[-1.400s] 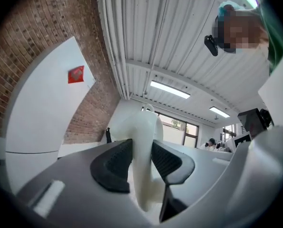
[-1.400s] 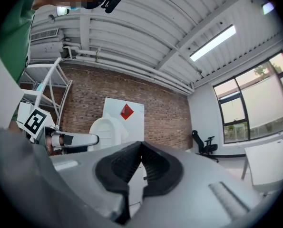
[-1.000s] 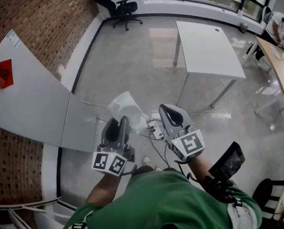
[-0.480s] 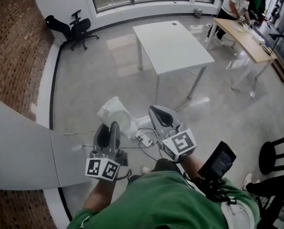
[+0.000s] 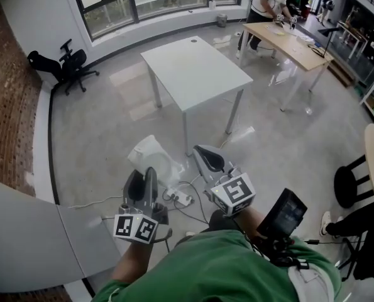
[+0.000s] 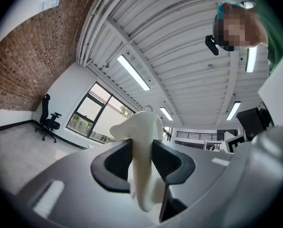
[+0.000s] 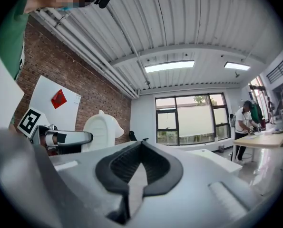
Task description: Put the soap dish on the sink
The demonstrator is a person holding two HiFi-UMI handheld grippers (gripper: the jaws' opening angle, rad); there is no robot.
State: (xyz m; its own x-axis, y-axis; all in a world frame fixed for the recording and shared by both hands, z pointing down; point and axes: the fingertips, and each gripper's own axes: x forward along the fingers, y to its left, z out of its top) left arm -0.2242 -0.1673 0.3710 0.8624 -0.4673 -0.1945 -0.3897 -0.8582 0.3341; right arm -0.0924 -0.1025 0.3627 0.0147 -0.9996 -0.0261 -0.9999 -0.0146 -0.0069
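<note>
The soap dish (image 5: pixel 153 157) is a white, moulded plastic piece, and it stands up out of my left gripper (image 5: pixel 146 182), which is shut on it. In the left gripper view the dark pads (image 6: pixel 167 163) press on both sides of the soap dish (image 6: pixel 143 146), held in the air at about waist height. To its right, my right gripper (image 5: pixel 203 156) is shut with nothing in it. Seen from the right gripper view, that gripper's (image 7: pixel 141 145) jaws meet at the tip, and the soap dish (image 7: pixel 101 131) shows off to the left. No sink is in view.
A white table (image 5: pixel 196 71) stands just ahead on the grey floor. A power strip with cables (image 5: pixel 179 199) lies near my feet. Beyond are a wooden desk (image 5: pixel 295 44) with a person, a black office chair (image 5: pixel 68 64), a black stool (image 5: pixel 350 182) and a grey curved panel (image 5: pixel 23 231).
The whole view has swung round: the brick wall and grey panel slid off to the left and the white table came nearer. Both grippers moved along together; the left still holds the soap dish.
</note>
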